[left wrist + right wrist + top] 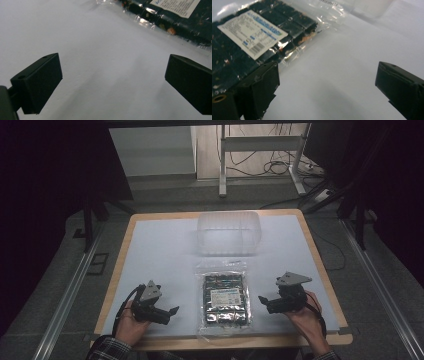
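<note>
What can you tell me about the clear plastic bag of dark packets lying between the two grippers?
The plastic bag is clear and crinkly, lying flat on the white table. It holds rows of dark packets under a white printed label with a barcode. Its sealed end points toward the clear container. Neither gripper touches it.

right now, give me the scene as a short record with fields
surface: white table top with a wooden rim
packet: clear plastic packet of dark blocks with a white label, lying flat near the front edge, between the two grippers
container: clear plastic container, behind the packet, apart from it
left gripper: open, nothing between its jaws, left of the packet
right gripper: open, nothing between its jaws, right of the packet
contact: neither gripper holds the packet
</note>
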Available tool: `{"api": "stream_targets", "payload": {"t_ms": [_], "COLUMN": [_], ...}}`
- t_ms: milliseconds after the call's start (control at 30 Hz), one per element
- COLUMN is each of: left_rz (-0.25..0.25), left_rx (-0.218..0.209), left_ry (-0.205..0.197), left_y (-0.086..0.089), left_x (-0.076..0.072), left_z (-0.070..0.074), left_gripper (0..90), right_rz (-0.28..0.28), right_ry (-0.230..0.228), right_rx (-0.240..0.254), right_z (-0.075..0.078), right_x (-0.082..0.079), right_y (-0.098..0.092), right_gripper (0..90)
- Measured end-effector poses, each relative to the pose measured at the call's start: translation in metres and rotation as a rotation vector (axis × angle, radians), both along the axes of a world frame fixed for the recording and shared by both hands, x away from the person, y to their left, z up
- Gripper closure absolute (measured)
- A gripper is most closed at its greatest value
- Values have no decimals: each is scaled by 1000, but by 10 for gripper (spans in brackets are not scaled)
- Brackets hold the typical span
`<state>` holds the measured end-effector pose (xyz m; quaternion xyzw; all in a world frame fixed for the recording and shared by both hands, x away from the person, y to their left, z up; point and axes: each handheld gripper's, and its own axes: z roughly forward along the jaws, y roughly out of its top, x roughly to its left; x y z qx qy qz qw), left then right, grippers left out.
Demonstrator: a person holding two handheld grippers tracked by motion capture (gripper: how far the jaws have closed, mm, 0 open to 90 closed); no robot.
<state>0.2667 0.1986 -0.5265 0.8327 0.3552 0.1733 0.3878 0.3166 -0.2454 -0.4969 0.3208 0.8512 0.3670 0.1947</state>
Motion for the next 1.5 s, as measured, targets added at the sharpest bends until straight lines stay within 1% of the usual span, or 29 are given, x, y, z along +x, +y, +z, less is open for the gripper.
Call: {"api": "stream_targets", "payload": {"t_ms": [33,100,167,267,333,433,600,700,800,833,933,1000,1033,1100,1200,1300,1367,1433,1500], "left_rz": [2,2,-1,-7,-10,-7,-2,-7,-14,-14,-12,-13,-14,-11,-13,-17,-20,-20,-21], "left_rx": [-8,-11,-10,-3,1,3,-3,6,14,16,14,16,17,17,22,28,27,26,27], "left_ry": [-3,0,3,3,-6,-9,-11,-10,-9,-9,-9,-10,-10,-11,-17,-22,-28,-30,-33], "left_y": [0,1,1,-1,-1,-1,0,-1,-1,-2,-2,-2,-2,-2,-2,-3,-3,-3,-3], "left_x": [0,1,2,2,3,3,3,3,3,3,3,3,3,3,2,2,2,1,1], "left_z": [0,-1,-2,-2,-2,-2,-2,-2,-2,-2,-2,-2,-2,-2,-2,-2,-1,-1,-1], "left_gripper": [9,12,14,14,12,8,8,8,8,8,8,8,8,8,9,8,8,8,9], "right_rz": [7,12,19,22,27,25,24,25,28,27,37,56,63,83,120,151,186,216,240], "right_ry": [1,15,26,30,38,39,49,60,79,82,85,98,109,132,127,125,109,105,115], "right_rx": [1,14,22,26,35,28,34,27,49,52,45,53,56,58,29,23,10,11,15], "right_z": [-1,-1,-2,-3,-3,-3,-4,-4,-4,-4,-1,0,1,1,0,0,0,0,-1], "right_x": [0,2,3,4,4,4,4,2,2,2,-1,-2,-2,-3,-5,-9,-11,-13,-15], "right_y": [0,-1,-3,-4,-5,-3,-1,1,3,4,6,6,6,7,12,18,22,25,28], "right_gripper": [54,52,52,52,52,43,47,44,45,62,202,339,396,481,616,735,828,891,893]}}
